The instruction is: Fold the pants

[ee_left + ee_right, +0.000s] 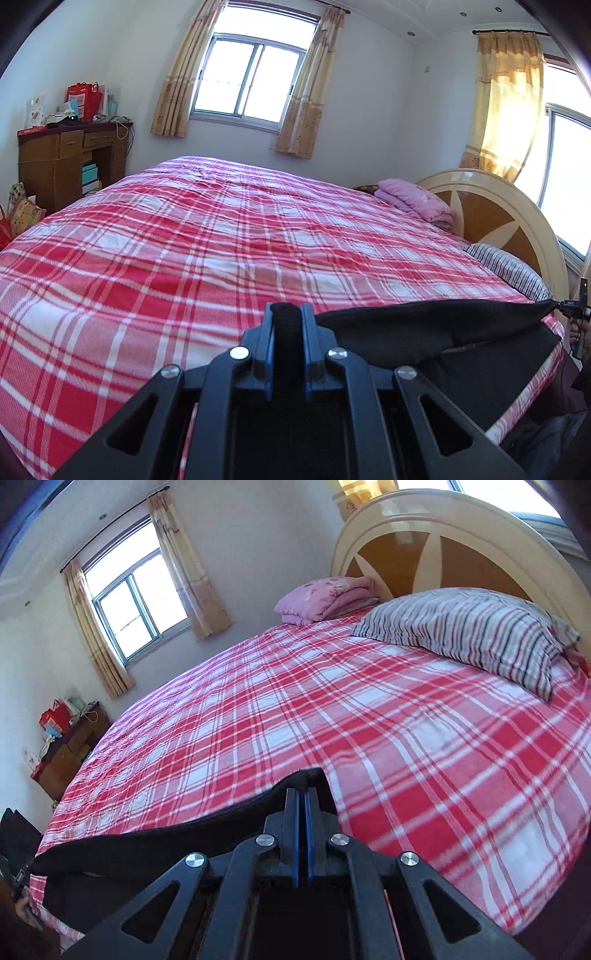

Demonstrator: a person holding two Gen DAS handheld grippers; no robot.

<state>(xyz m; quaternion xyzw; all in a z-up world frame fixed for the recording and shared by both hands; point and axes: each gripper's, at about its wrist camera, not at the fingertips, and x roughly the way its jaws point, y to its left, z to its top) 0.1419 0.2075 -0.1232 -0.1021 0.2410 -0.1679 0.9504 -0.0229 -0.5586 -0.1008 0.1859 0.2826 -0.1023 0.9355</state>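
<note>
Both hand-held grippers, left (287, 310) and right (303, 794), clenched on black pants (424, 325) (stretched taut), plaid bed (221, 236), striped pillow (469, 631) beyond.

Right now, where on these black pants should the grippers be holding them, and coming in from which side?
Hold the black pants at the two ends of their top edge, coming from the near bed edge, fingers pointing across the red plaid bedspread. That edge hangs taut between the left hand-held gripper and the right hand-held gripper, both already shut on it, the rest draping below.
</note>
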